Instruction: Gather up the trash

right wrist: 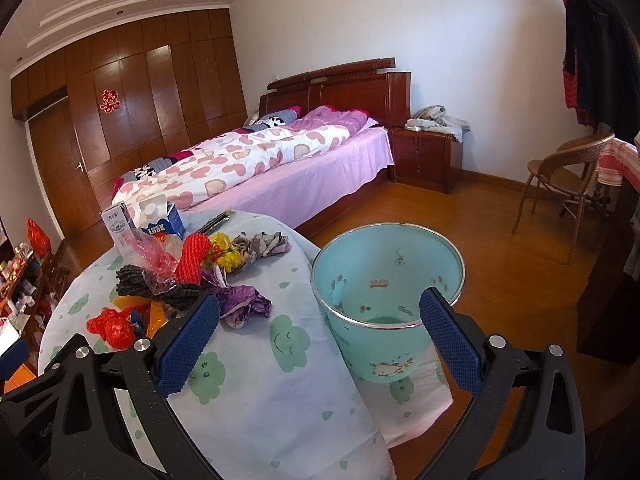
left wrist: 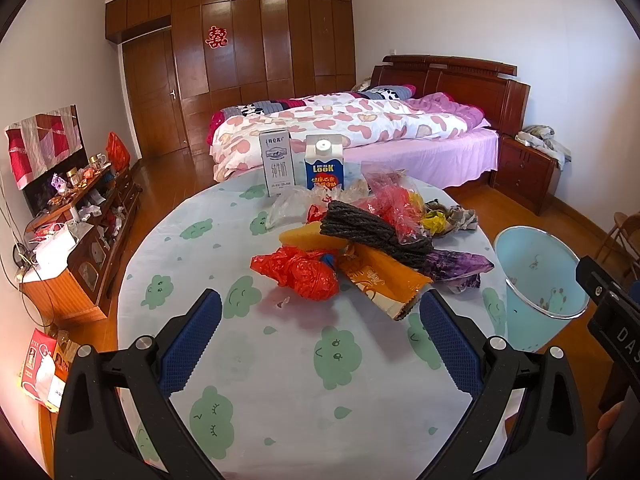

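A pile of trash lies on a round table [left wrist: 280,380]: a red plastic bag [left wrist: 302,270], an orange wrapper [left wrist: 384,280], a dark braided rope [left wrist: 372,230], a purple wrapper [left wrist: 456,266] and crumpled paper [left wrist: 456,216]. Two cartons [left wrist: 277,160] [left wrist: 324,166] stand behind it. A light blue bin [right wrist: 384,280] stands beside the table's right edge. My left gripper [left wrist: 320,312] is open and empty, just short of the red bag. My right gripper [right wrist: 320,312] is open and empty, above the table edge by the bin's near rim.
A bed [left wrist: 360,128] with a heart-patterned quilt stands behind the table. A cluttered low cabinet [left wrist: 80,224] runs along the left wall. A nightstand [right wrist: 426,156] and a wicker chair [right wrist: 560,184] stand to the right on the wooden floor.
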Demonstrator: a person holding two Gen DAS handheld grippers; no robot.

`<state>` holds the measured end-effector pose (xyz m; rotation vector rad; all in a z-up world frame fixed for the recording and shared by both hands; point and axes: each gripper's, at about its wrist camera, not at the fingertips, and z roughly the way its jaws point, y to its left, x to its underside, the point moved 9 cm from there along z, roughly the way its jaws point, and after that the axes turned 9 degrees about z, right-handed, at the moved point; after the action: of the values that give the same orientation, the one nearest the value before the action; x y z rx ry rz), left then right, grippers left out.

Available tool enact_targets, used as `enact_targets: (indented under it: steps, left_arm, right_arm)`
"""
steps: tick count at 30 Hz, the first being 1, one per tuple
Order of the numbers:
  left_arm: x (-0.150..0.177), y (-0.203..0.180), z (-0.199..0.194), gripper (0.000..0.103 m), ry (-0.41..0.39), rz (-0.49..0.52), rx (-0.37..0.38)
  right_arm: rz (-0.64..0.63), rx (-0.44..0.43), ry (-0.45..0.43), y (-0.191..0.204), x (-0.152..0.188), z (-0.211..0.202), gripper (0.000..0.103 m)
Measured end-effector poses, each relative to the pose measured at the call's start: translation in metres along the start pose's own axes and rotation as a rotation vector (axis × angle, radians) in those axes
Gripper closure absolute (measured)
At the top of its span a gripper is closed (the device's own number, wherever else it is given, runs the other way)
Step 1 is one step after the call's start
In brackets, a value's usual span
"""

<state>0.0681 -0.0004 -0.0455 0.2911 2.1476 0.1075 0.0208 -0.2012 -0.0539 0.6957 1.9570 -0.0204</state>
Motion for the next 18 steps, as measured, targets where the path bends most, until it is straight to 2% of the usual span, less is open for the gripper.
enact_targets:
  steps: [11, 18]
  left_arm:
    - [0.001, 0.0, 0.0, 0.006, 0.004, 0.001, 0.001]
    - [0.01, 0.003, 0.014, 0.006, 0.032, 0.002, 0.009]
  right_arm:
    - [0.001, 0.014, 0.027, -0.003, 0.002, 0.007, 0.005]
    - [-0.009, -0.005, 0.024, -0.003, 0.002, 0.013, 0.005]
